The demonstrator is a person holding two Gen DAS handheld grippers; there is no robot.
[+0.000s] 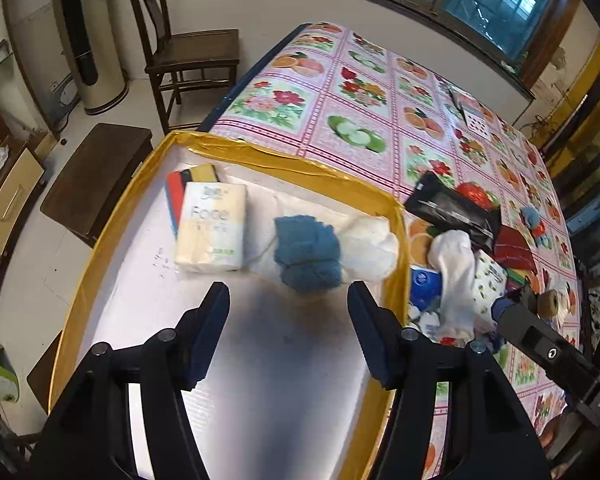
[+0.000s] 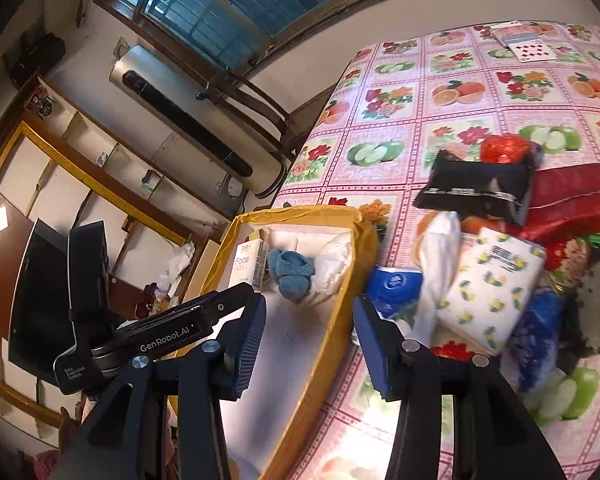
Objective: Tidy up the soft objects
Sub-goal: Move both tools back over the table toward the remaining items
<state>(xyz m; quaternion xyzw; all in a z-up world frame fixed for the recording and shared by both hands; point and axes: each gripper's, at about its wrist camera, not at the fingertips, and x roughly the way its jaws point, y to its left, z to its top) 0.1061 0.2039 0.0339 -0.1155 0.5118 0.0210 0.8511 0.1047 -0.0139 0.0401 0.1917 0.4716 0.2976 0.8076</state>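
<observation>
The left gripper [image 1: 288, 292] hangs wide open and empty over the white floor of the yellow-rimmed box [image 1: 260, 152]. At the box's far end lie a tissue pack [image 1: 212, 228], a blue cloth [image 1: 308, 254] and a white cloth [image 1: 370, 240], touching. The right gripper [image 2: 310, 320], spread and empty, straddles the box's right rim; the white sock [image 2: 436, 264] and lemon-print pack [image 2: 496, 284] lie on the table [image 2: 400, 128] beside that rim.

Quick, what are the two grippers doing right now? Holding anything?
Left gripper: open, holding nothing.
Right gripper: open, holding nothing.
</observation>
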